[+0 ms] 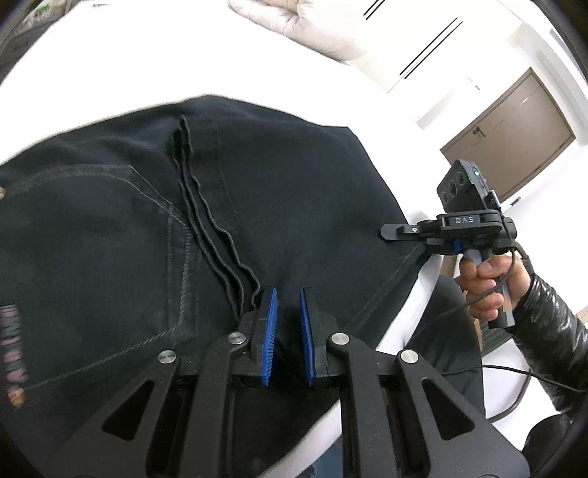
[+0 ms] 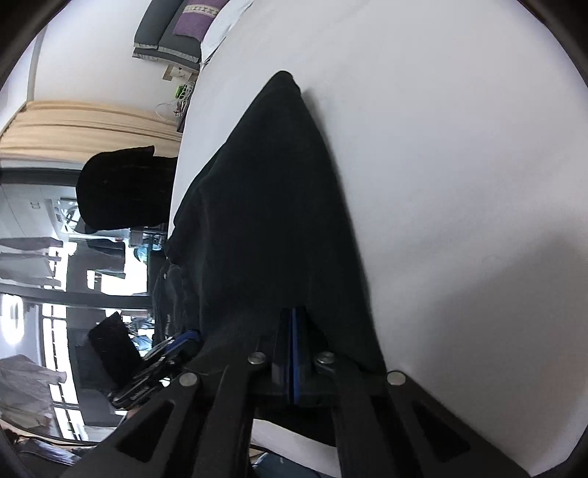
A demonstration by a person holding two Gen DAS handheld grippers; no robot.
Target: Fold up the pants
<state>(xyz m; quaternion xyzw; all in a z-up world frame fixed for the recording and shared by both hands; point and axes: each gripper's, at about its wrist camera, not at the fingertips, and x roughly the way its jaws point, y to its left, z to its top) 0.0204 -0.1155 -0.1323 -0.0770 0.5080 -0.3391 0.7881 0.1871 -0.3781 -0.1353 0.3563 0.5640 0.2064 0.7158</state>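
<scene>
Black pants [image 1: 257, 191] lie on a white table [image 1: 110, 73], back pocket and a seam edge showing. My left gripper [image 1: 287, 298] hovers just over the cloth near the table's front edge, its blue pads [image 1: 270, 323] apart and nothing between them. My right gripper [image 1: 386, 231] shows at the right in the left wrist view, at the pants' right edge. In the right wrist view the right gripper [image 2: 296, 312] has its blue pads pressed together on the pants [image 2: 272, 206] fabric, which runs away toward a pointed end.
A beige padded garment [image 1: 312, 22] lies at the table's far edge. A brown door [image 1: 514, 136] is beyond at right. A person's hand in a black sleeve [image 1: 544, 331] holds the right gripper. A dark chair back [image 2: 121, 187] and windows are left of the table.
</scene>
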